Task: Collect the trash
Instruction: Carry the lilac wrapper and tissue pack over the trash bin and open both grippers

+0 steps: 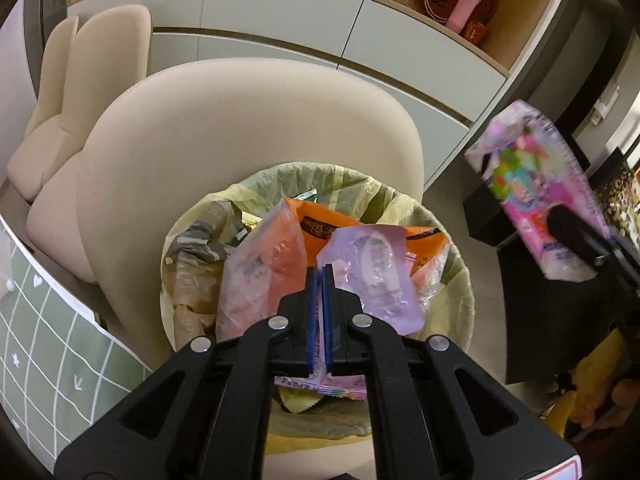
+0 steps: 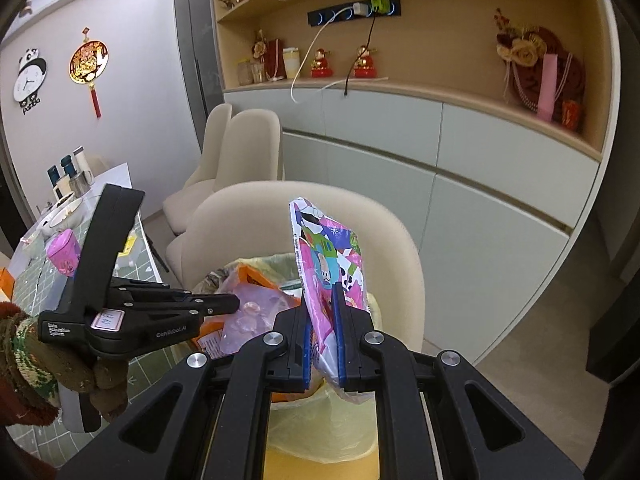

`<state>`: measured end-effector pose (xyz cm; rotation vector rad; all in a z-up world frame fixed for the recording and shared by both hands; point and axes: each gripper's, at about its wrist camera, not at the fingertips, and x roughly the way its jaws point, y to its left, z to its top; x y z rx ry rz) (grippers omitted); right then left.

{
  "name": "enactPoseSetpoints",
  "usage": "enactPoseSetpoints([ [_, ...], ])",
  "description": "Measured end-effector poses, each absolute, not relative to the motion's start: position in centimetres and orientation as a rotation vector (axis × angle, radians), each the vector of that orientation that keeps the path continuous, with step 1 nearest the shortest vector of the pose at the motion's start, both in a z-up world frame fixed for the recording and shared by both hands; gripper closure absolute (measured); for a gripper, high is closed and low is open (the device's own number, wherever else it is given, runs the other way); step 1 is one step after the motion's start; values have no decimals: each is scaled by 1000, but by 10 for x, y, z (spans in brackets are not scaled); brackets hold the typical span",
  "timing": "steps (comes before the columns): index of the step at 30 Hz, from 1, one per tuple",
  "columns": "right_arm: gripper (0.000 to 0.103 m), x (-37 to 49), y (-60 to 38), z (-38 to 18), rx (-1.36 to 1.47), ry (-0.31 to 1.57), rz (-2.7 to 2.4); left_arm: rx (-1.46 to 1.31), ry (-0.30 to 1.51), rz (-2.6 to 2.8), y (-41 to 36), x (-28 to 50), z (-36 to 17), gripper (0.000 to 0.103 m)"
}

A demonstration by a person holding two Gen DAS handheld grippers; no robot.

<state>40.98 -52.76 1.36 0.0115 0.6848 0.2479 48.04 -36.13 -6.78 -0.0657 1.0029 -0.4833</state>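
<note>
A trash bin (image 1: 460,292) lined with a pale yellow bag stands against a cream chair and holds an orange packet (image 1: 328,220) and other wrappers. My left gripper (image 1: 319,276) is shut on a clear pink plastic wrapper (image 1: 380,272) right over the bin; it also shows in the right wrist view (image 2: 230,305). My right gripper (image 2: 323,300) is shut on a pink cartoon-printed packet (image 2: 328,256), held upright above the bin's near rim (image 2: 320,432). In the left wrist view that packet (image 1: 536,184) hangs to the right of the bin.
A cream chair (image 1: 248,128) stands just behind the bin, with more chairs (image 1: 80,80) at the left. A table with a green grid cloth (image 2: 48,280) at the left carries a pink cup (image 2: 62,252), bowls and bottles. Grey cabinets (image 2: 480,184) and shelves run behind.
</note>
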Motion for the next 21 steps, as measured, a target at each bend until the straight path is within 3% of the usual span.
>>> enactPoseSetpoints([
  [4,93,417,-522,8,19,695,273,-61,967,-468,-351,472,-55,84],
  [21,93,466,-445,-59,-83,870,367,-182,942,-260,-258,420,-21,71],
])
